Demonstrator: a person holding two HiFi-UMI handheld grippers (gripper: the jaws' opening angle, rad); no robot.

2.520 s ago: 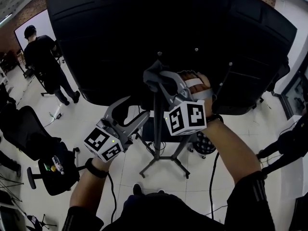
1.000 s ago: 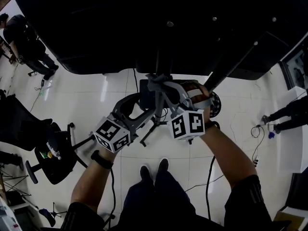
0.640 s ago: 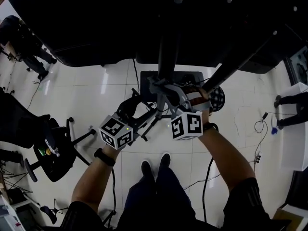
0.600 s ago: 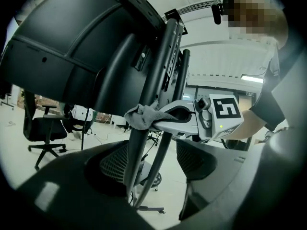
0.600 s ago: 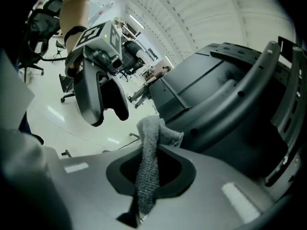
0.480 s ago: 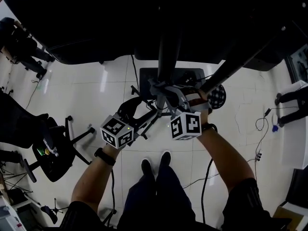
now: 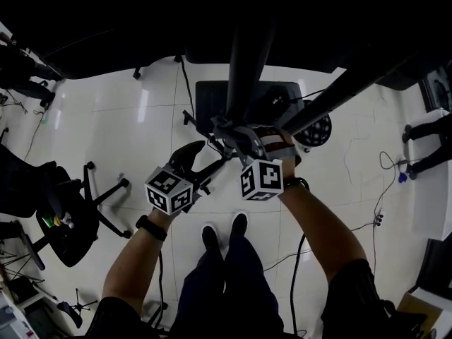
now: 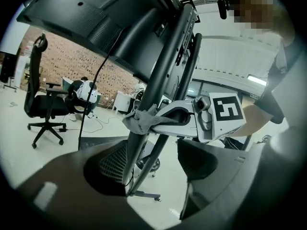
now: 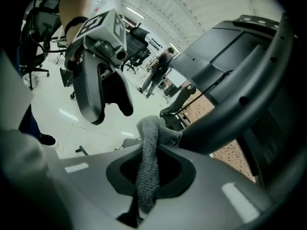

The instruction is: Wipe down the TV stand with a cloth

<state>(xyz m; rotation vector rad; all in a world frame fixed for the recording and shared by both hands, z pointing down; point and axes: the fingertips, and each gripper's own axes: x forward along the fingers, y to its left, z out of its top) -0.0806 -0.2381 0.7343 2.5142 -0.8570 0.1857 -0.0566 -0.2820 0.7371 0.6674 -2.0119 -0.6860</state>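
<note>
The TV stand's black pole (image 7: pixel 247 55) rises from its flat base (image 7: pixel 212 97) on the white floor, under the TV's dark back (image 7: pixel 141 13). My right gripper (image 7: pixel 224 129) is shut on a grey cloth (image 9: pixel 147 171). The cloth's bunched top (image 8: pixel 139 121) presses against the pole (image 8: pixel 158 95). My left gripper (image 7: pixel 208 157) sits just left of the pole. Its jaws are opening and stand wide, and nothing is pinched between them (image 8: pixel 153 171). The stand's poles show beyond the gap. In the right gripper view the left gripper (image 9: pixel 100 80) hangs beside the cloth.
An office chair (image 7: pixel 63 217) stands at the left, and another (image 8: pixel 45 104) is further off. The person's shoes (image 7: pixel 222 235) are just behind the base. A round dark stool (image 7: pixel 314 129) and floor cables (image 7: pixel 374 217) lie to the right. Another person stands at the right edge (image 7: pixel 424 129).
Both grippers have slid down the pole toward the base, the cloth staying against it. The left gripper's jaws have spread wider.
</note>
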